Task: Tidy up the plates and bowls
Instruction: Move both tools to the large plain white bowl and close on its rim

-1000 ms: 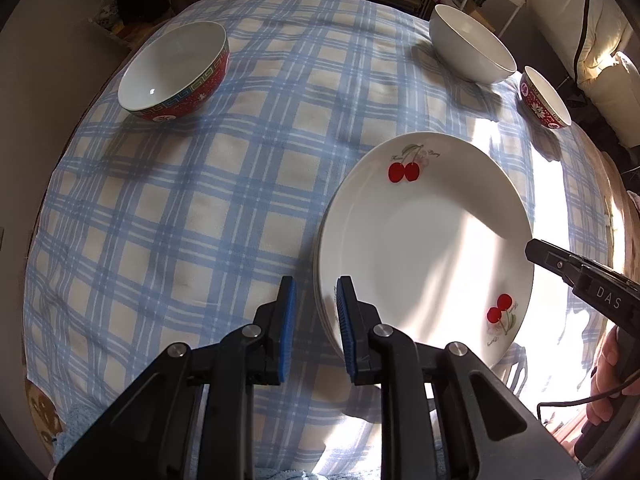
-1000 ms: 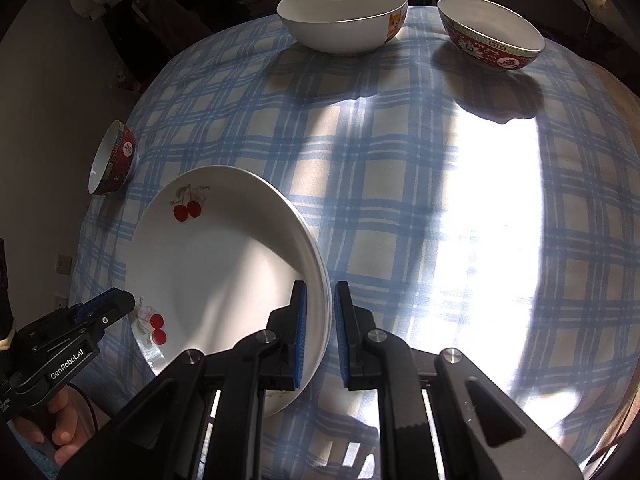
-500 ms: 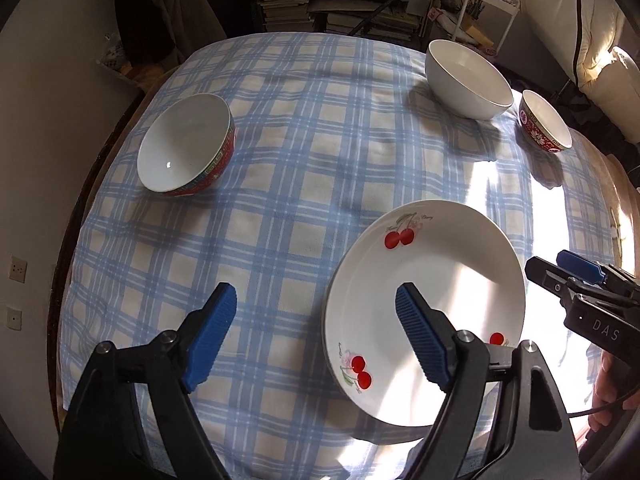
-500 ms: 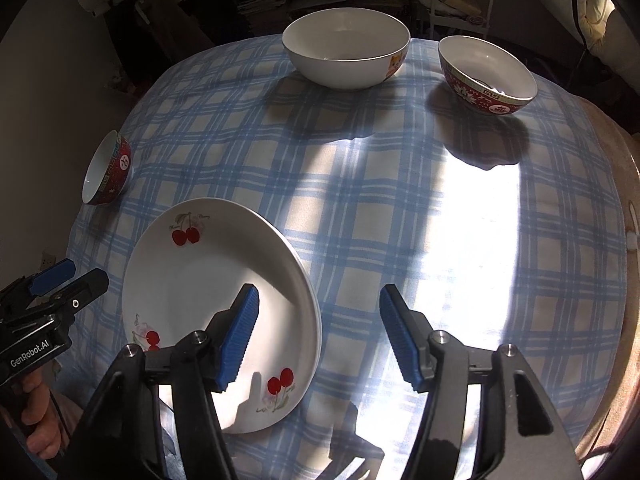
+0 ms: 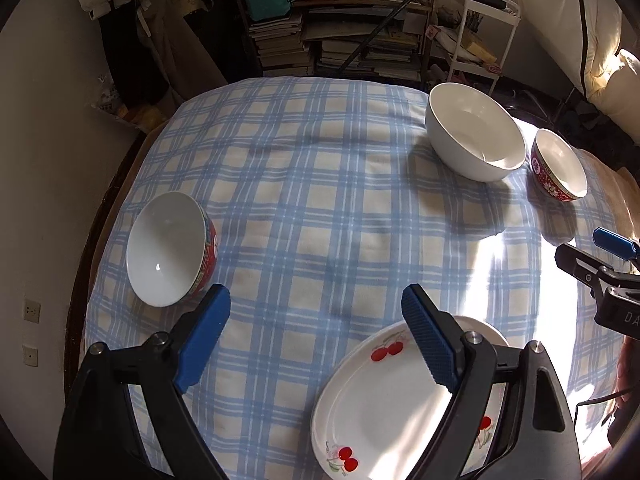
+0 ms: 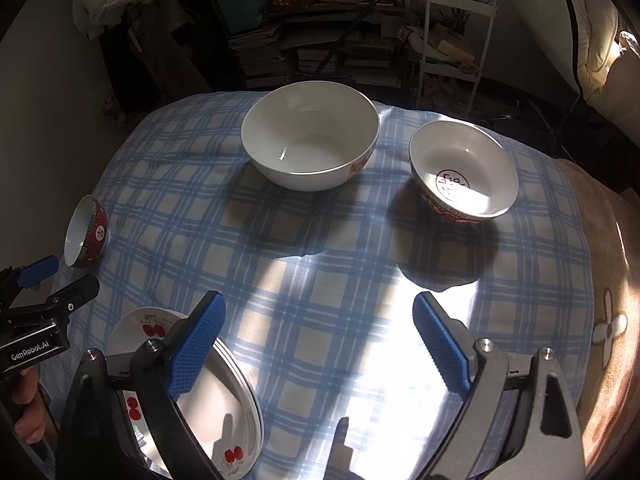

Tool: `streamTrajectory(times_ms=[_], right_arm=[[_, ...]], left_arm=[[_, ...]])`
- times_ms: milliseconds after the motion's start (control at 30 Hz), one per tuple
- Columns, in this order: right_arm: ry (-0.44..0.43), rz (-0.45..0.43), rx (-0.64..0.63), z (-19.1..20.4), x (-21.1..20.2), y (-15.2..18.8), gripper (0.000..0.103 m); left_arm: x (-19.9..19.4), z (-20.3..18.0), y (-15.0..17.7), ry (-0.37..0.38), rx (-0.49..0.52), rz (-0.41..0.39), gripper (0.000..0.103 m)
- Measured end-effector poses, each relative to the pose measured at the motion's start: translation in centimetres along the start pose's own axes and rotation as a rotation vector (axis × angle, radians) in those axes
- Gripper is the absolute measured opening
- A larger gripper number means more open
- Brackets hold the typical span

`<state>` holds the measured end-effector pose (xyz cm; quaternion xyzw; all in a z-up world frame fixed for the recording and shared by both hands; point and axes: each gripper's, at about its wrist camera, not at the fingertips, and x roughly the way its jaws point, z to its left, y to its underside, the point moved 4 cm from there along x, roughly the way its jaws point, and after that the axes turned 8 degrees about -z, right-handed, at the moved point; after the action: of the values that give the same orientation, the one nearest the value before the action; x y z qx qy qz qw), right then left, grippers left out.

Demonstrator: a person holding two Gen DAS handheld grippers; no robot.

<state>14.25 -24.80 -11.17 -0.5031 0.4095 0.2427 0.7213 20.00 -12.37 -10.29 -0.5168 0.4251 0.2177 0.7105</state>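
Observation:
Stacked white cherry-print plates (image 5: 384, 408) lie at the near edge of the blue checked tablecloth (image 5: 320, 208), also in the right wrist view (image 6: 224, 412). My left gripper (image 5: 316, 336) is open and empty above the cloth, its right finger over the plates' rim. My right gripper (image 6: 320, 344) is open and empty to the right of the plates. A large white bowl (image 6: 310, 146) and a red-patterned bowl (image 6: 464, 172) stand at the far side. Another red-patterned bowl (image 5: 170, 248) stands at the left, also seen in the right wrist view (image 6: 86, 230).
The round table drops off near a wall at the left. Shelves of books (image 5: 352, 40) and a white rack (image 6: 452, 32) stand behind the table. A beige cloth with a flower print (image 6: 608, 328) covers the right edge. Bright sunlight falls across the near right part.
Both grippers were shut on the plates' rim a second ago. They opened, let go, and pulled back and up, so the plates now lie low in both views.

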Motion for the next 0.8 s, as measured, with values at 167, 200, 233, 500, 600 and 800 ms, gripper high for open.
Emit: streamTrajectory(times_ms=[167,200,233,500,600,800], right_arm=[[0.026,-0.008,-0.055,-1.0,1.6,-3.2,0.099],[0.030,-0.018,-0.058,-1.3,1.9,-3.9,0.099],[0.035,-0.027,-0.060,-1.5,2.1,-4.6,0.099],[0.045,-0.064,-0.020,-4.2,4.5,-9.3,0.099],[0.045,-0.065,-0.020,-5.0,5.6,-10.4,0.099],[0.012,-0.026,0.023,-6.6,8.3,-11.5,0.077]], left_arm=[[1.7,-1.4,-3.7,0.023,-0.004,-0.017,0.086],[2.1,-1.8,-4.4,0.031,-0.005,-0.020,0.086],[2.5,-2.2,-5.2,0.041,-0.006,-0.021,0.086],[5.8,-6.1,-9.5,0.083,0.028,-0.058,0.086],[7.5,-7.3,-10.3,0.075,0.050,-0.050,0.086],[11.2,-8.5,-10.6,0.095,0.014,0.021,0.086]])
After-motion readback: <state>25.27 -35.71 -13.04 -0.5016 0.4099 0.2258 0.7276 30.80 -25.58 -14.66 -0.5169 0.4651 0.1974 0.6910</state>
